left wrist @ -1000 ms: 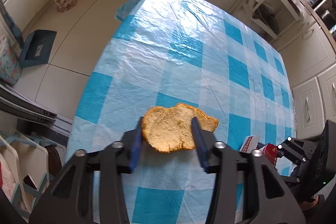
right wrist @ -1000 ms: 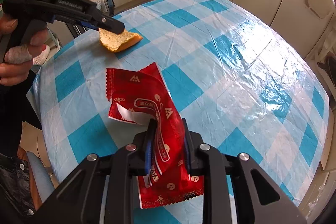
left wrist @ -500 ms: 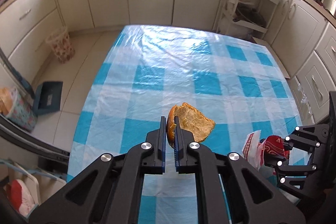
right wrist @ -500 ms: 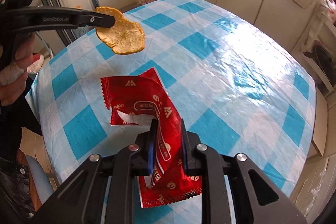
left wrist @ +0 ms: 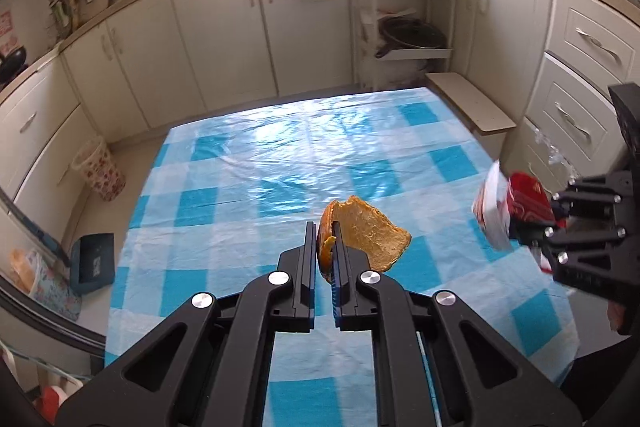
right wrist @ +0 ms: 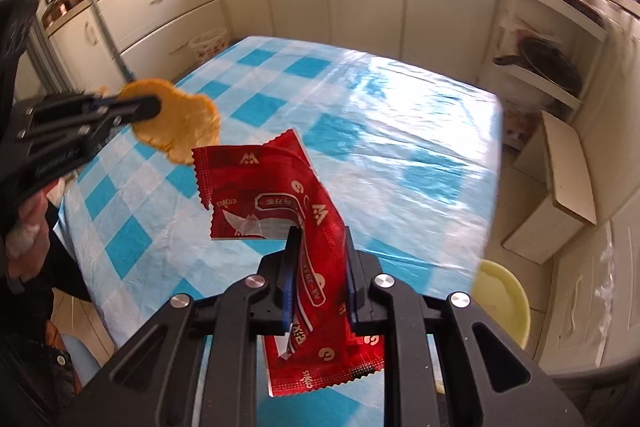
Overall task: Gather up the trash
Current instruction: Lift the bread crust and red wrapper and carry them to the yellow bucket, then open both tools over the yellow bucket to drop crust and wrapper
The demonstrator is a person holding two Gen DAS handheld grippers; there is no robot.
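left gripper clamped on peel, right gripper pinching wrapper, both lifted higher off table

checked tablecloth bare across whole top, open passage above it, left gripper with orange peel and right gripper with red wrapper close together midair, cabinets ringing table, yellow stool at right edge
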